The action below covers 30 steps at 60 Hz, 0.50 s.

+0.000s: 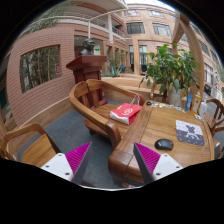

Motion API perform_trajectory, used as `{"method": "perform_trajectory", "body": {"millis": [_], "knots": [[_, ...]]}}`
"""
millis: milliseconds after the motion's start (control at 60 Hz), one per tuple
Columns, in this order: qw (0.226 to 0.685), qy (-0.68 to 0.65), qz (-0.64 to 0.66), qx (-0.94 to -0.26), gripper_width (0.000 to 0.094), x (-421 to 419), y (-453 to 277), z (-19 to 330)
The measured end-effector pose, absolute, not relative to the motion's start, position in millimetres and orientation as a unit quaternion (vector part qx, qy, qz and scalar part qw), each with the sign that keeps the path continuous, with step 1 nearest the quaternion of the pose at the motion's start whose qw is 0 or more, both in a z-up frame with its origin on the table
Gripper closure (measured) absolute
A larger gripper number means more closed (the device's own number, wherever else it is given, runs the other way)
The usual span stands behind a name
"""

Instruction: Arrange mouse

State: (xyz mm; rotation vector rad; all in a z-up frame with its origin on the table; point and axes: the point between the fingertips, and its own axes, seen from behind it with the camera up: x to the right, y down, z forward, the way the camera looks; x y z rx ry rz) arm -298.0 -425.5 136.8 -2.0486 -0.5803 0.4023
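Note:
A small dark mouse [164, 144] lies on the wooden table [150, 128], near its front edge and just ahead of my right finger [147, 158]. My gripper [112, 160] is open and empty, its pink pads wide apart. It hovers off the table's left corner, with that corner showing between the fingers. The left finger [78, 160] hangs over the grey floor.
On the table lie a red book [126, 111], a magazine [189, 131] and bottles [186, 100] by a potted plant [168, 68]. Wooden armchairs [92, 100] stand to the left. A brick building rises behind.

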Motion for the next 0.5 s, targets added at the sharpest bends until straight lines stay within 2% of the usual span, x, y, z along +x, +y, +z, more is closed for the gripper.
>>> {"method": "perform_trajectory", "body": {"millis": [117, 133, 167, 267, 500], "knots": [[0.459, -0.229, 0.153, -0.845, 0.0083, -287.3, -416.6, 120.7], [0.463, -0.229, 0.153, -0.843, 0.0083, -283.2, -403.0, 101.7], [0.456, -0.226, 0.147, -0.848, 0.0083, -273.9, -404.1, 106.3], [0.441, -0.216, 0.133, -0.861, 0.0083, -257.6, -402.6, 86.5], [0.407, -0.161, 0.093, -0.894, 0.0081, -201.6, -366.8, 21.3]]}}
